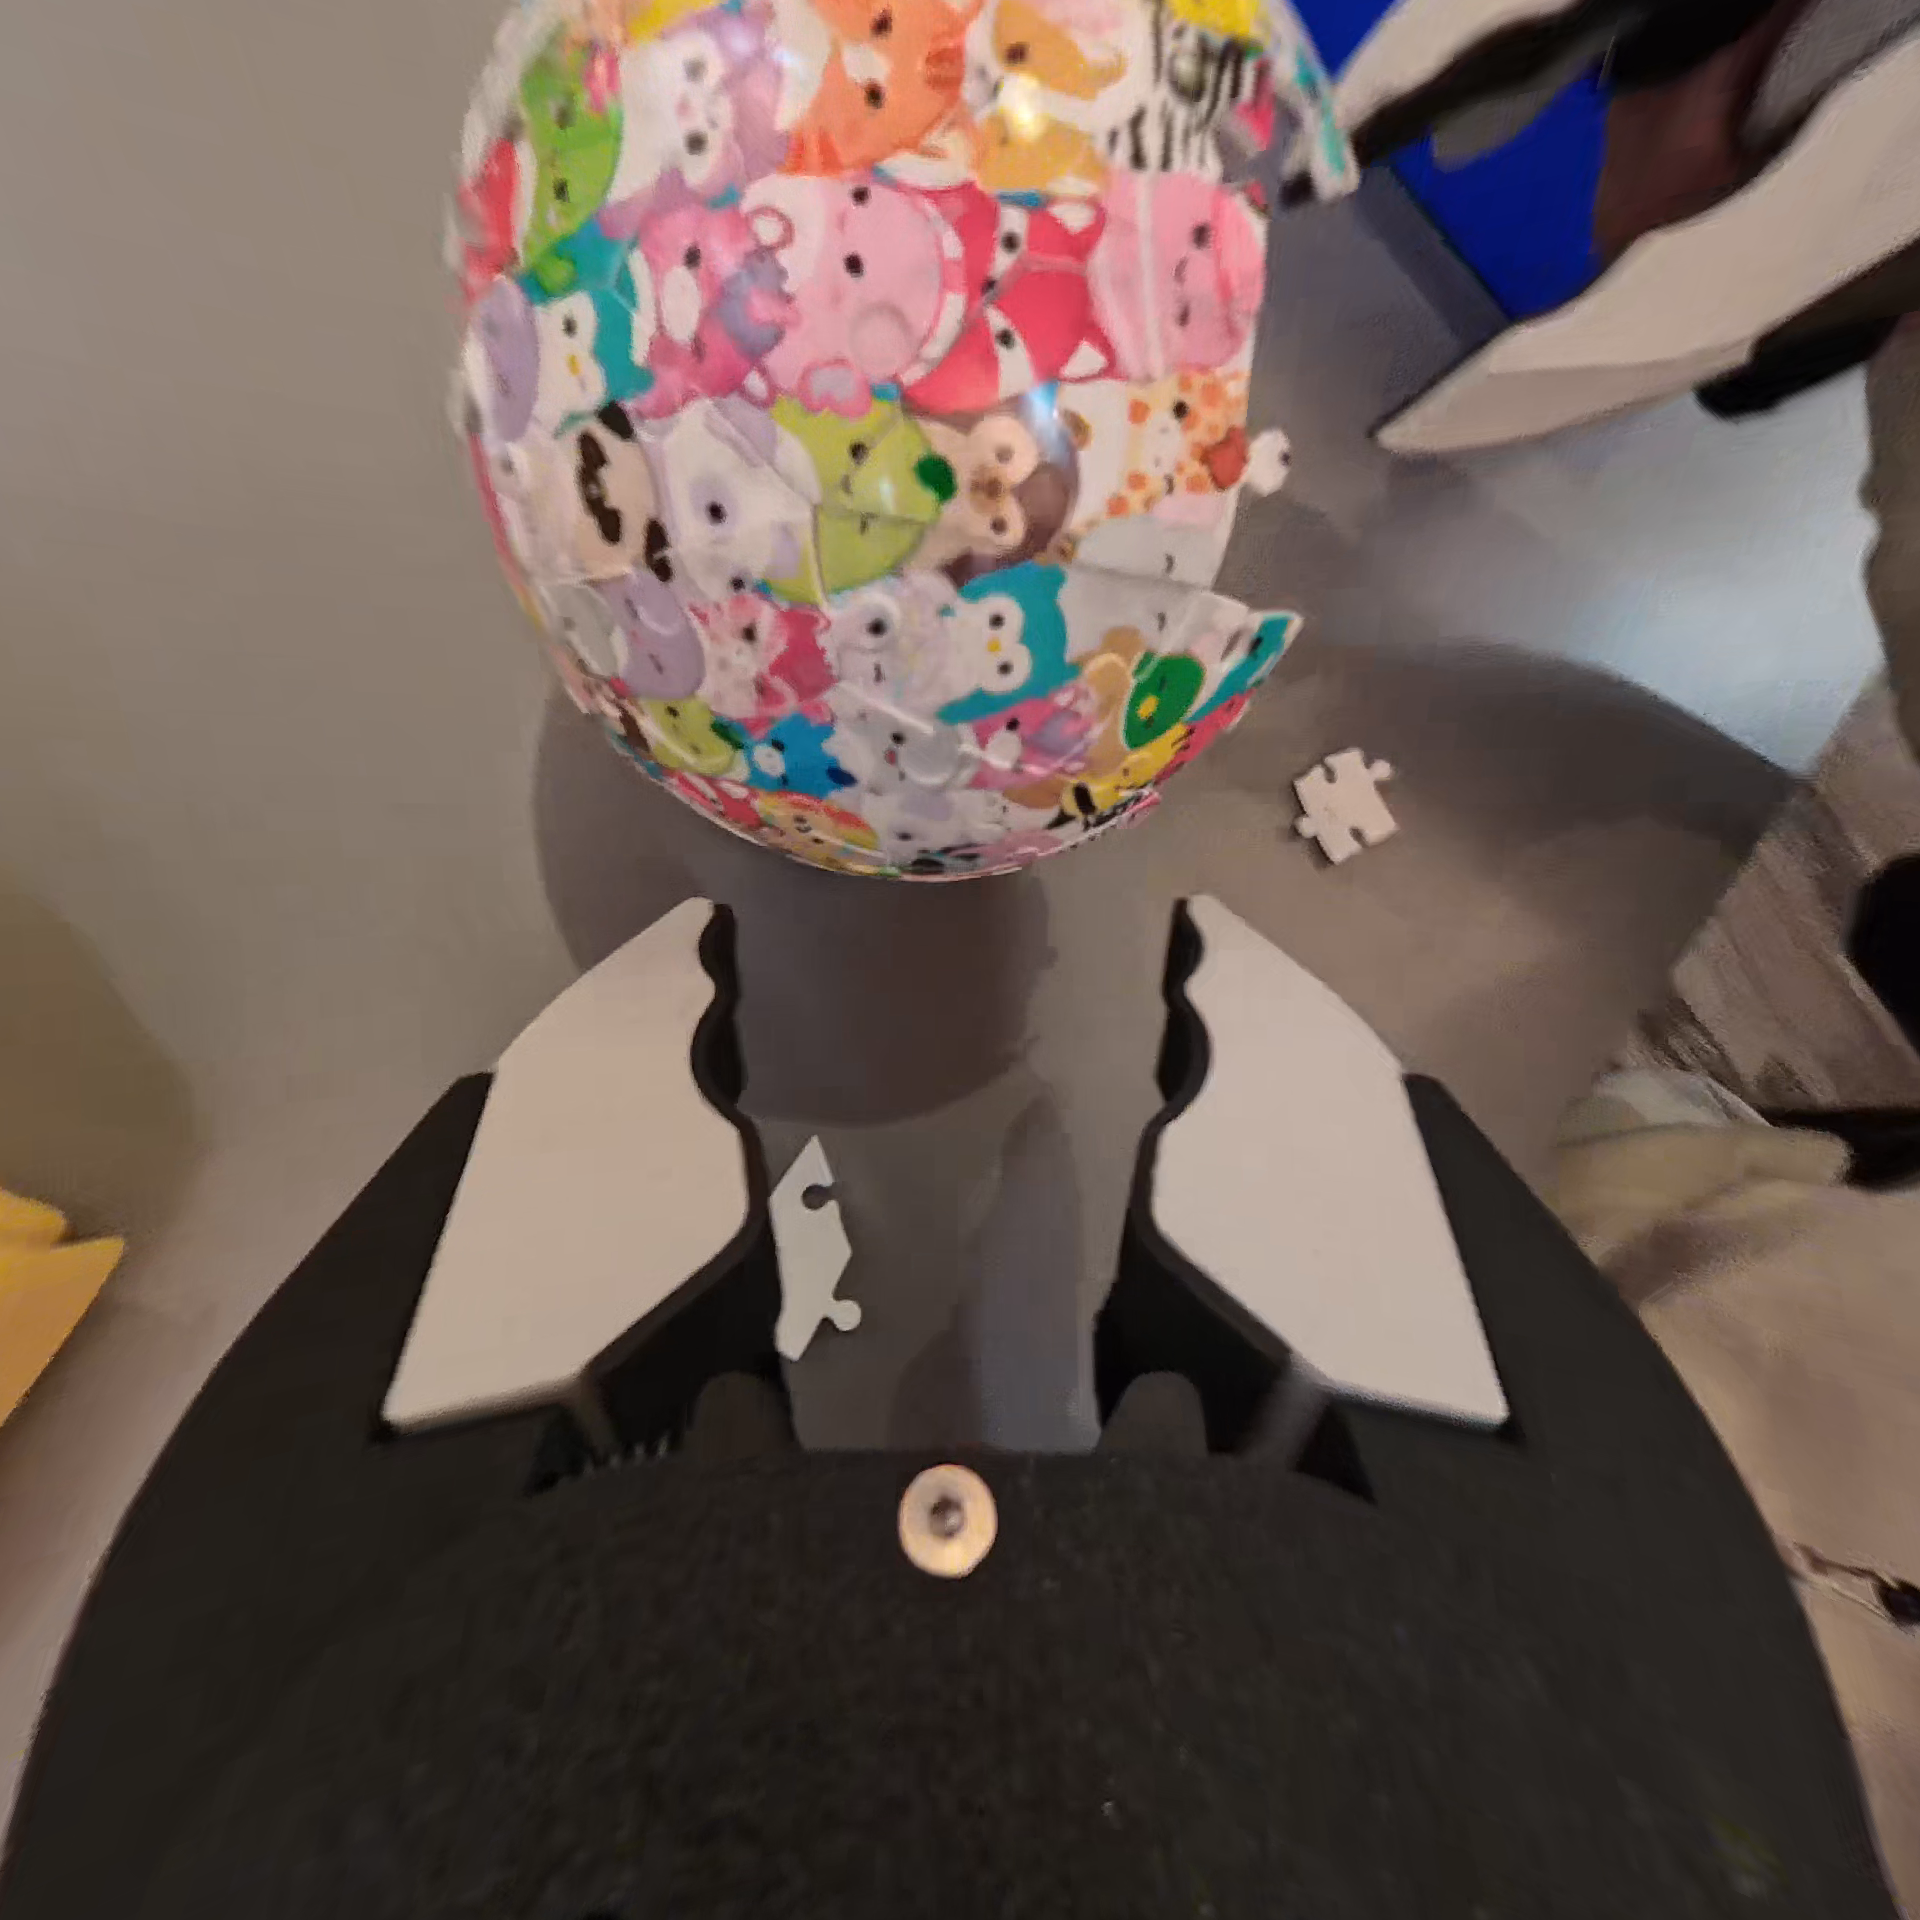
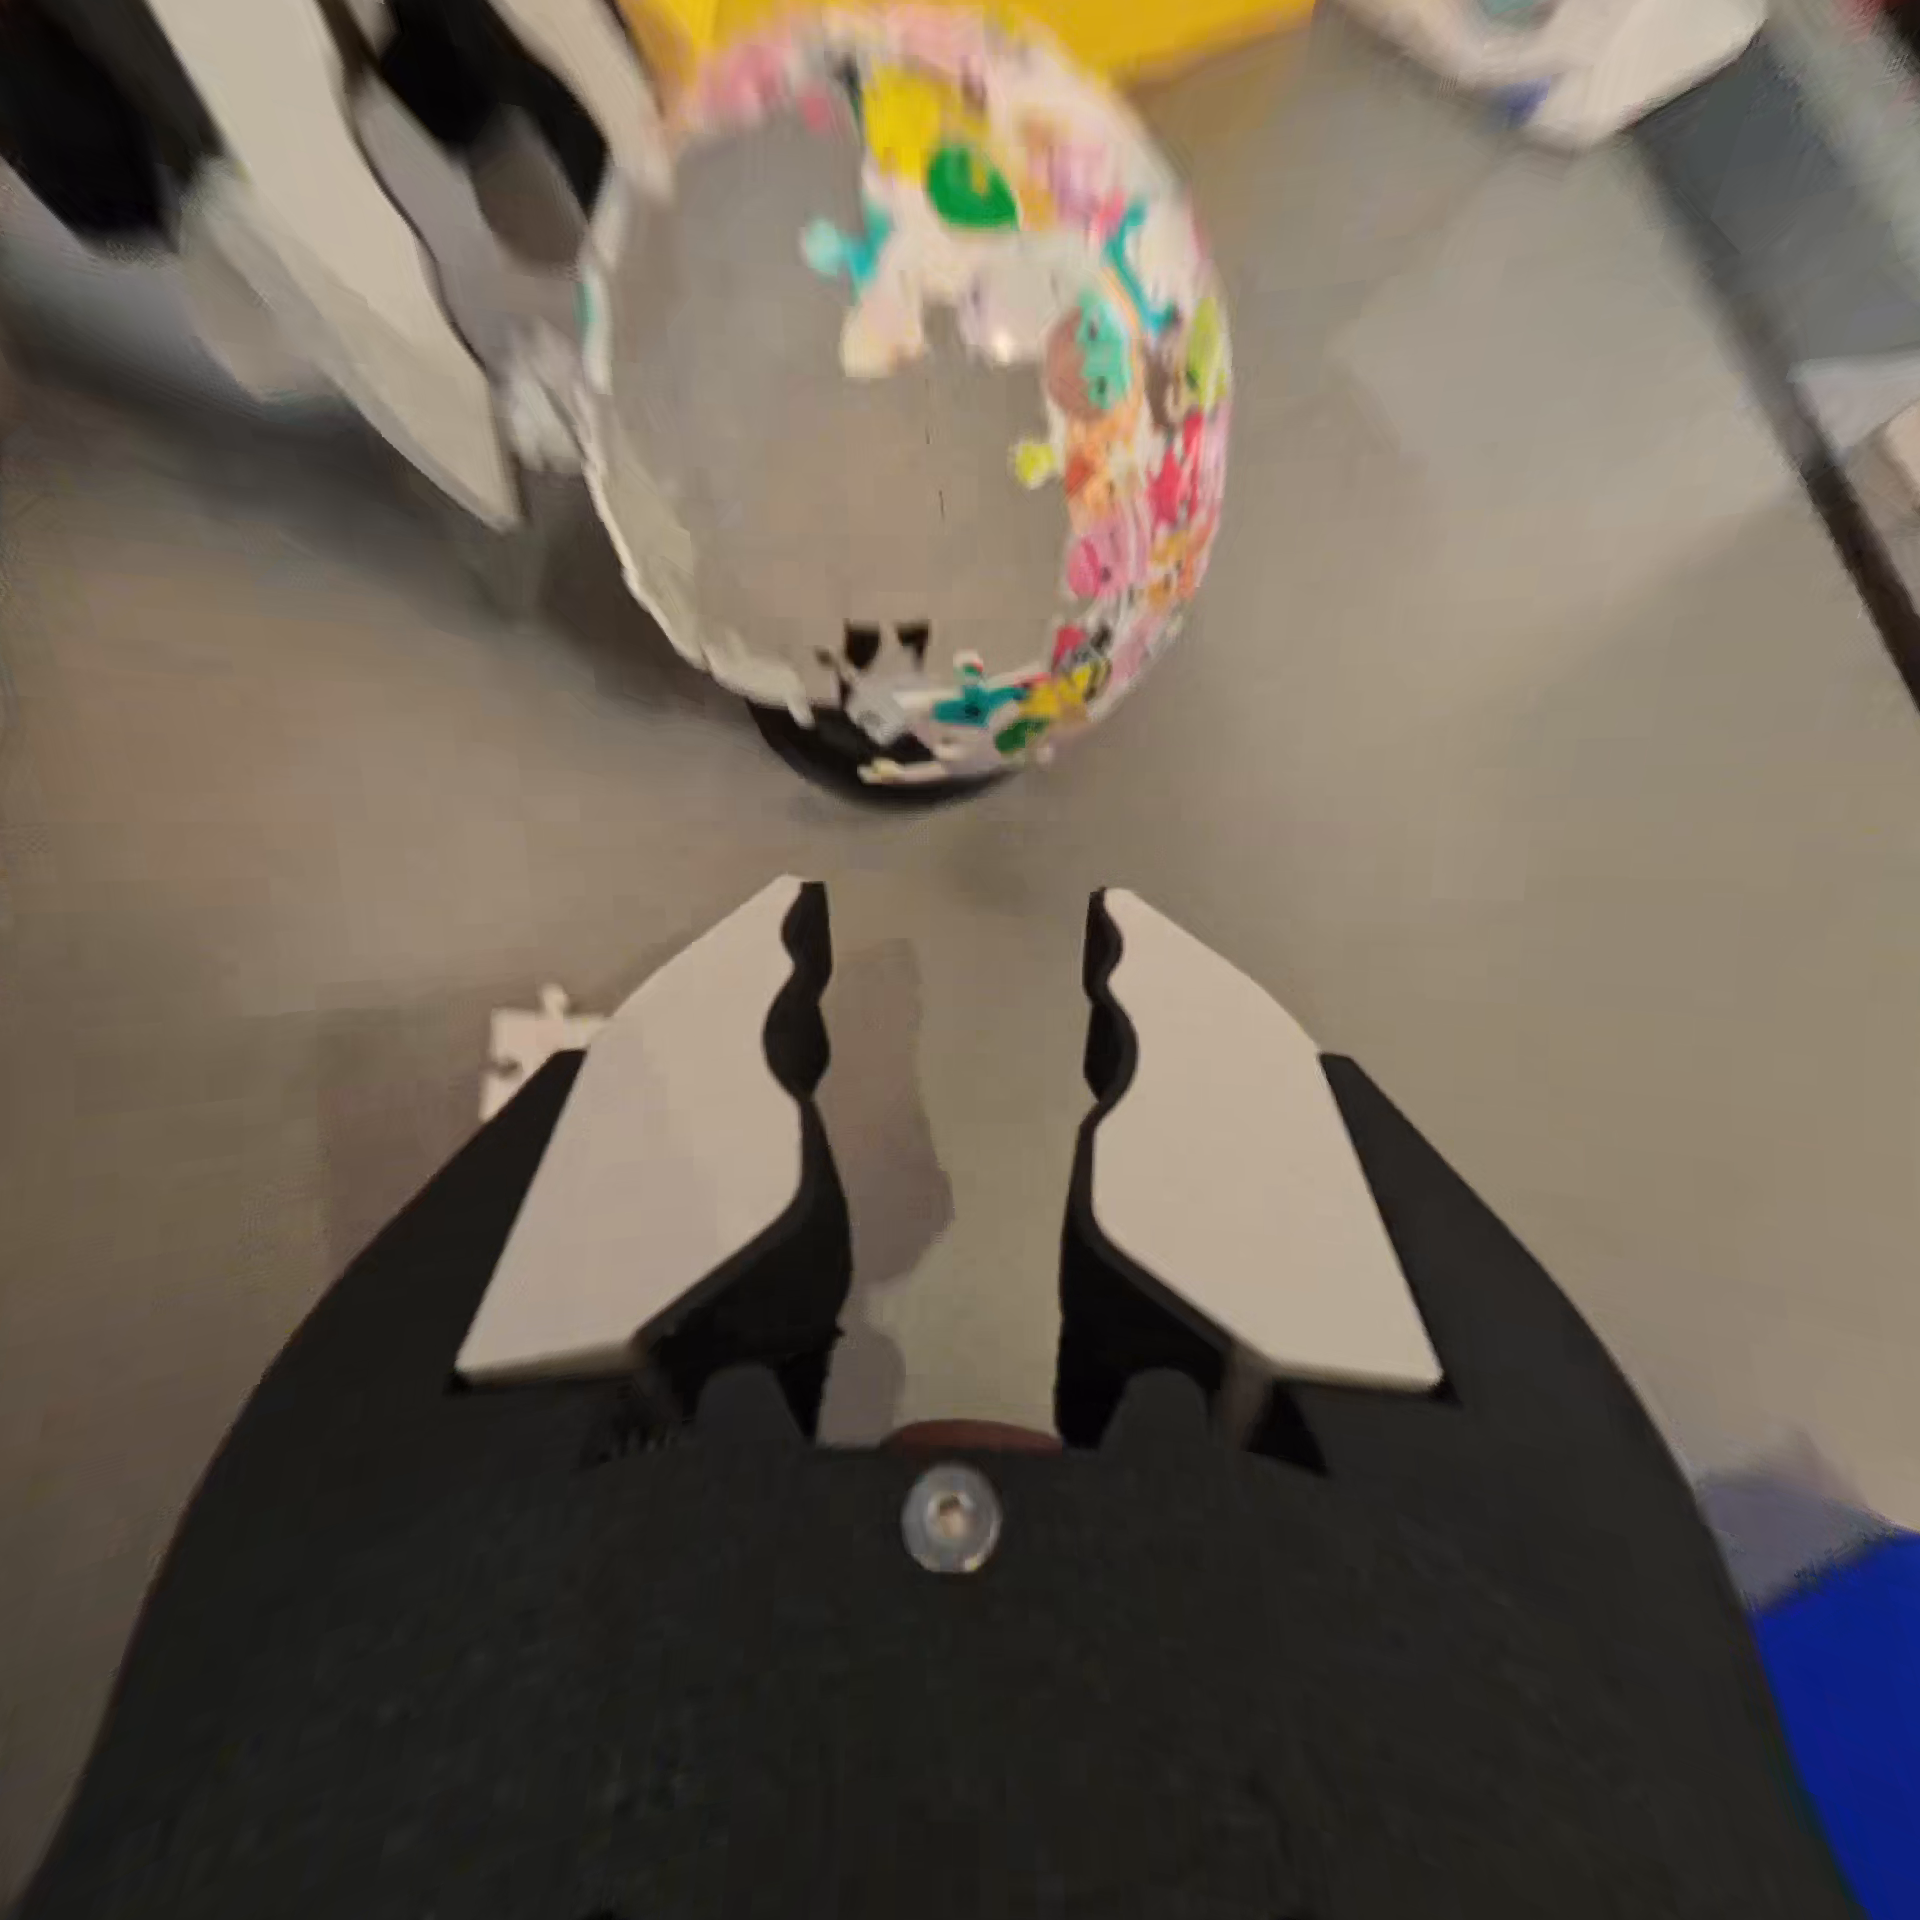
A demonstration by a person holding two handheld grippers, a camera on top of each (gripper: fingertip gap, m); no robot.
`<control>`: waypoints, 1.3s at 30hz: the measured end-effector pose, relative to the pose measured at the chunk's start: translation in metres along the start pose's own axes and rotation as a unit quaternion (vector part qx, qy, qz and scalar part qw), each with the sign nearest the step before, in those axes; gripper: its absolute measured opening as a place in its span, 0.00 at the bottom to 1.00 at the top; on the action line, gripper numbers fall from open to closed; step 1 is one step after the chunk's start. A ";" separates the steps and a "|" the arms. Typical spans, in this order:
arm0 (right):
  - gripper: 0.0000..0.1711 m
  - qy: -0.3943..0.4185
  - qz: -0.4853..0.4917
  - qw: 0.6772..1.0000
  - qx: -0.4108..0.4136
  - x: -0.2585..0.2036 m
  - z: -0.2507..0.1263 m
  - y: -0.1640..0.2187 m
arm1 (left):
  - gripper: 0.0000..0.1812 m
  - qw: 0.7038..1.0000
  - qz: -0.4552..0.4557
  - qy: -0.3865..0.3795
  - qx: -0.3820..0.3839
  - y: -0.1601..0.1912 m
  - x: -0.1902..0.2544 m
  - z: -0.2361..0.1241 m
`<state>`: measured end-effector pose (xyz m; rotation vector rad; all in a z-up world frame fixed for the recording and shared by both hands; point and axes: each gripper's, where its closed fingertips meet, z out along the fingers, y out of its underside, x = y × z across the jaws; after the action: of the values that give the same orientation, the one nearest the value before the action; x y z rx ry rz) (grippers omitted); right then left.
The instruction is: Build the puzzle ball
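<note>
Left wrist view, puzzle ball (image 1: 862, 436), cartoon animal print, no legible writing

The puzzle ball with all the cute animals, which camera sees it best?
The left wrist view. There the puzzle ball is sharp and shows its colourful, mostly finished side. In the right wrist view the ball is blurry, and you mostly see the big unfinished gap and its grey inside.

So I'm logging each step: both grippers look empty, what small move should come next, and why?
Probably lower the left hand-held gripper onto the loose piece lying between its open fingers and close on it. The ball has a big open gap on its far side, and the right hand-held gripper is also open and empty.
</note>
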<state>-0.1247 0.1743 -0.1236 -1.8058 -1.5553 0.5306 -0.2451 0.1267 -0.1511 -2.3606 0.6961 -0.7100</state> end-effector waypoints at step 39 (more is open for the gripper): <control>0.39 -0.011 -0.244 0.960 -0.140 0.021 0.079 0.010 | 0.46 0.956 0.211 -0.063 -0.194 0.002 -0.050 0.021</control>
<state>-0.1685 0.2129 -0.1824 -1.5218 -2.0858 0.0964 -0.2690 0.1634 -0.1827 -2.4429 1.3285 -0.2476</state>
